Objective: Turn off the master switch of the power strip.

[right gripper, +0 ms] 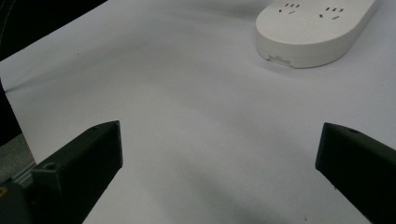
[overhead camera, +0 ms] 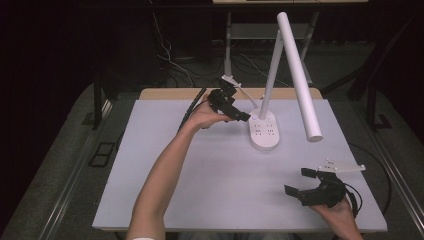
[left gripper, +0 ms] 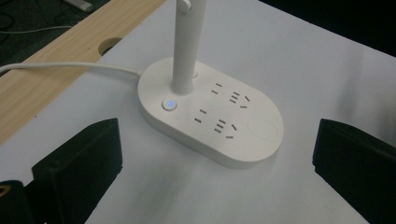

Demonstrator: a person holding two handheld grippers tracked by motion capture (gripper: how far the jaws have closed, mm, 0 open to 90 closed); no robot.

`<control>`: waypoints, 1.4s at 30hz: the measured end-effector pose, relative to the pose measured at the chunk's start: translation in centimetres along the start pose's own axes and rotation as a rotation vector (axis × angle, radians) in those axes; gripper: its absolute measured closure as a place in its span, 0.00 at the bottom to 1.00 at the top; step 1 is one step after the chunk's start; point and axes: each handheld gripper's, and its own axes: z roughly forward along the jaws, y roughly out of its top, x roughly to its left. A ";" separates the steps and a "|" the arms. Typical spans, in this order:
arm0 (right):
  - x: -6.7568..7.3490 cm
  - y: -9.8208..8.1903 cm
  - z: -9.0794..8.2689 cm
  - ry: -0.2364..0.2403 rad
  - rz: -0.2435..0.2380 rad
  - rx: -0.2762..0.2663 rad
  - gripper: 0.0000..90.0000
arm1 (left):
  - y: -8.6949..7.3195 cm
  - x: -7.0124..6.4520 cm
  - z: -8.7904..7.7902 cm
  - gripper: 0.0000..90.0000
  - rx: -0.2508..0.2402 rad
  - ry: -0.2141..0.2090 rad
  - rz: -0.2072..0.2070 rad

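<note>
Both tongs have their jaws wide apart. Left gripper (overhead camera: 239,116) reaches far out on a long arm, and the white lamp base (left gripper: 212,114) sits just ahead of it. Right gripper (overhead camera: 300,186) hangs low near the table's (overhead camera: 210,170) front edge, with bare table ahead.

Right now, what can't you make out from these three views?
- Lamp head: its light-emitting underside faces away from the high view, so lit or not cannot be told.
- White cable: runs off the left edge of the left gripper view; its far end is unseen.
- Lamp base: cut off by the top edge of the right gripper view.
- Base sockets: too small in the high view to count.
</note>
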 end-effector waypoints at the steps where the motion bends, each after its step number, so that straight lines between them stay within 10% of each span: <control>1: 0.0 0.0 0.0 0.000 0.003 -0.002 0.00 | 0.1 0.2 0.2 0.01 -0.001 0.005 0.006; 20: 0.0 0.0 0.1 0.002 -0.005 0.014 0.00 | 0.7 1.7 2.2 0.17 -0.031 0.075 -0.082; 42: -0.2 0.1 0.0 -0.004 -0.001 0.001 0.00 | -0.4 3.1 5.5 0.46 -0.101 0.061 -0.207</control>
